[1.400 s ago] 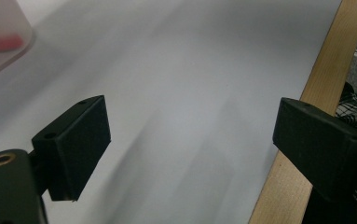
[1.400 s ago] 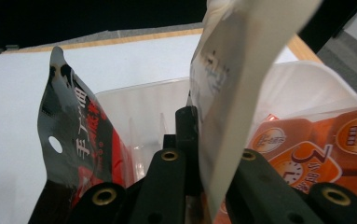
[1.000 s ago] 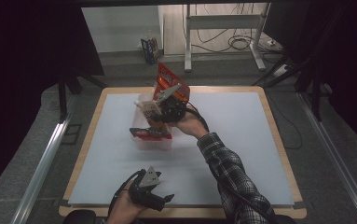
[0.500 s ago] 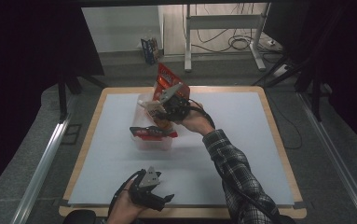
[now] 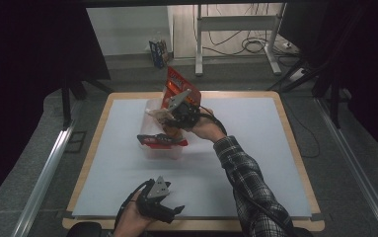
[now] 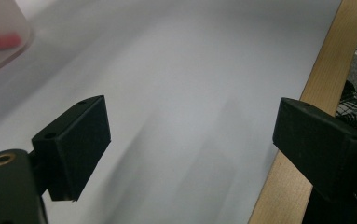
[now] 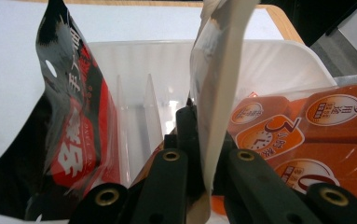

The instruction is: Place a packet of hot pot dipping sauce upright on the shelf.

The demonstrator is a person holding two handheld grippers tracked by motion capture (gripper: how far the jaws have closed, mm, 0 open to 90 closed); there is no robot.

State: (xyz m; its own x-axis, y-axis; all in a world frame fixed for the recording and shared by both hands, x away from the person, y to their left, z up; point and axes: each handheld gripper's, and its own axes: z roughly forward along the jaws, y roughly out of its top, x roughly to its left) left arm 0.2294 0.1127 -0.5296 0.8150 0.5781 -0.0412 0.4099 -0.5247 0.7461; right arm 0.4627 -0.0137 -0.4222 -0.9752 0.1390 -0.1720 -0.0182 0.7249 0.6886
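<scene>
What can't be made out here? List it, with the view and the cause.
- Pale packet in the right gripper: front turned away, right gripper view.
- Clear bin contents: too small, behind the hand, high view.
- Bin corner: blurred, cut off, left gripper view.

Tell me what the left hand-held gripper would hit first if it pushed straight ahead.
Probably nothing soon: the left hand-held gripper, jaws open, points across the bare white tabletop. The clear plastic bin sits off-line, though depth is unclear.

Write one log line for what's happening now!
right hand-held gripper: shut on beige packet | over clear bin | left hand-held gripper: open
</scene>
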